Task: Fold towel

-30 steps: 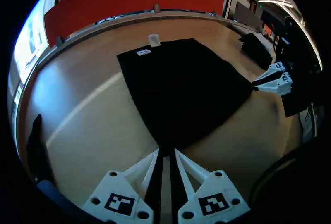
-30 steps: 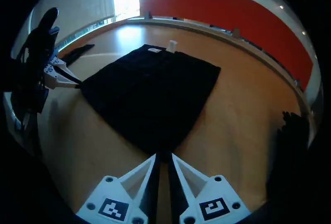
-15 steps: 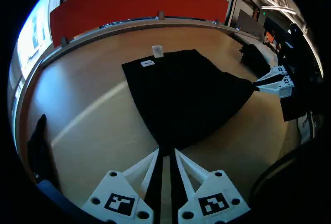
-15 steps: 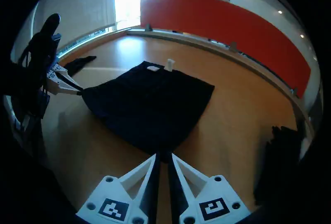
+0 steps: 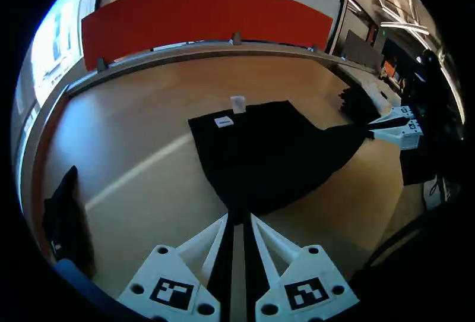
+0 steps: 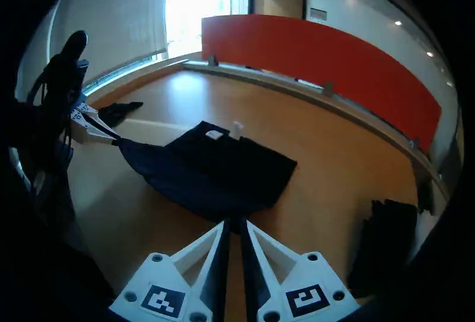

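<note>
Wooden table (image 5: 119, 120); towel (image 5: 267, 155), label (image 5: 224, 122) end far, corners clamped in left gripper (image 5: 238, 216), right gripper (image 6: 233, 222).

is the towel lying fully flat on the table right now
No, in the right gripper view the near edge of the black towel is held up off the table between the right tool and the left tool.
</note>
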Tool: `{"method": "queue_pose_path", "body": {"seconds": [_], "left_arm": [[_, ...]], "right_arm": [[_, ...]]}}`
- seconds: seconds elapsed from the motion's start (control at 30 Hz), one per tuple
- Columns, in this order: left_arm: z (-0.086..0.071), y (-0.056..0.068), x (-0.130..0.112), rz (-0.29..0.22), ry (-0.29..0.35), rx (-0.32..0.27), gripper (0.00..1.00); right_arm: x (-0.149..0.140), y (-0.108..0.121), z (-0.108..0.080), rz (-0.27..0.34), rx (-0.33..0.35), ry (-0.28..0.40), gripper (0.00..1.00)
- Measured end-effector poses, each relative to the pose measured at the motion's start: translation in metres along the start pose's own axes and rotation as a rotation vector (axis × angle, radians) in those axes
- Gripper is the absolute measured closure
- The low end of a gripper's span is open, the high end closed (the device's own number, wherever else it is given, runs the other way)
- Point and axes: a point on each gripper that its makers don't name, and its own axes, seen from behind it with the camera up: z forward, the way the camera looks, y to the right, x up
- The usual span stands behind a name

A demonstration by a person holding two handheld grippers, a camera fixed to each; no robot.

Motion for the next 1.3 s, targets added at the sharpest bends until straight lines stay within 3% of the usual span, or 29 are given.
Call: {"method": "queue_pose_path", "body": {"seconds": [0.37,0.57,0.97,1.3], "left_arm": [[-0.034,0.009,0.012,-0.032,0.02,-0.007,0.89],[-0.043,0.011,0.015,-0.036,0.023,-0.012,0.89],[-0.039,0.011,0.021,-0.041,0.031,-0.013,0.89],[-0.02,-0.002,0.043,-0.041,0.065,0.004,0.89]], "right_arm": [[0.016,-0.011,-0.027,0.006,0.021,0.011,0.88],[0.018,-0.014,-0.035,0.018,0.026,0.013,0.88],[0.019,-0.008,-0.032,0.011,0.023,0.005,0.88],[0.03,0.012,-0.008,0.004,0.009,-0.008,0.88]]}}
